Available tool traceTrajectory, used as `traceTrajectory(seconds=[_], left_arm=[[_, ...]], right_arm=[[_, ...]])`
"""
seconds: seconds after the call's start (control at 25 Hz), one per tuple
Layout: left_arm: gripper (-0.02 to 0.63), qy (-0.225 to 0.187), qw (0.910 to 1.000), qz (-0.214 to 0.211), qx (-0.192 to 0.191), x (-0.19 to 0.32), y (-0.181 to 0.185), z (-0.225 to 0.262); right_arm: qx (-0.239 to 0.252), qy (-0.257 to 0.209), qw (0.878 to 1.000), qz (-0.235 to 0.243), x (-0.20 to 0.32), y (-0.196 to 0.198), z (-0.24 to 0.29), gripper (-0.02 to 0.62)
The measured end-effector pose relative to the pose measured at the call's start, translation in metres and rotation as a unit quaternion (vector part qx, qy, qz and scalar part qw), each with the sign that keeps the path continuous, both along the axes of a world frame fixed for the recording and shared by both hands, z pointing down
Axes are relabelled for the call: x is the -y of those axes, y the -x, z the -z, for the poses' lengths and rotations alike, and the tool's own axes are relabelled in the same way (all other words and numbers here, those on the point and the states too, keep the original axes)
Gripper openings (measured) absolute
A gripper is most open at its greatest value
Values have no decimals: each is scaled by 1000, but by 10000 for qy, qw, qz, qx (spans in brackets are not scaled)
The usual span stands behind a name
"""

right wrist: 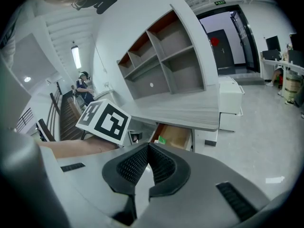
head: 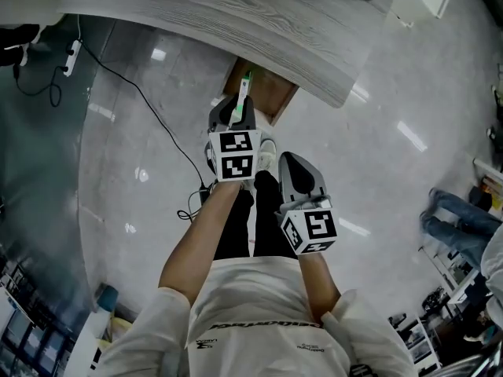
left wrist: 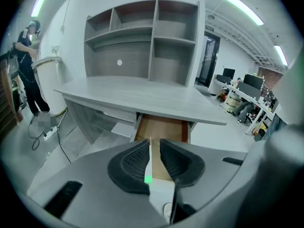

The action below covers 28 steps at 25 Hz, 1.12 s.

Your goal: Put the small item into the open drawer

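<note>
Though unclear overhead, strip [left wrist: 149, 167] against left gripper's [left wrist: 154, 142] pad [left wrist: 133, 164].

The head view looks steeply down over the tabletop [head: 236, 22]. Both gripper views face the open drawer [left wrist: 161, 129], seemingly from nearby.

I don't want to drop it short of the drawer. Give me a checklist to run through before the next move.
1. Small item gripped in left tool: ok, held up between its pads.
2. Drawer open: ok, its wooden floor shows under the desk.
3. Left tool aimed at drawer: ok, the drawer lies straight beyond its tips.
4. Small item already over the drawer: cannot tell, depth is unclear.
5. Right tool out of the way: ok, shut, empty, nearer the person.
</note>
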<state>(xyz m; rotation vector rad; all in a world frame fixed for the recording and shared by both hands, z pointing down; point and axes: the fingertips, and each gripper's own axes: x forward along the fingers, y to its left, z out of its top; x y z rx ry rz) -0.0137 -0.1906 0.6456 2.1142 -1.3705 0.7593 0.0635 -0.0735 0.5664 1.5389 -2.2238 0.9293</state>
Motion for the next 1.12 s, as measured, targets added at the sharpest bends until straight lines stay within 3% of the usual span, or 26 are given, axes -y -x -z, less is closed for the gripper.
traceTrajectory(seconds=[0.56, 1.12], left_arm=[[18, -434, 9990, -106, -41, -46, 21, 75], [15, -1108, 9928, -189, -414, -86, 43, 206]], right_arm=[[-112, -562, 9983, -54, -9, 17, 80, 32], [-204, -1134, 9933, 86, -24, 30, 171, 32]])
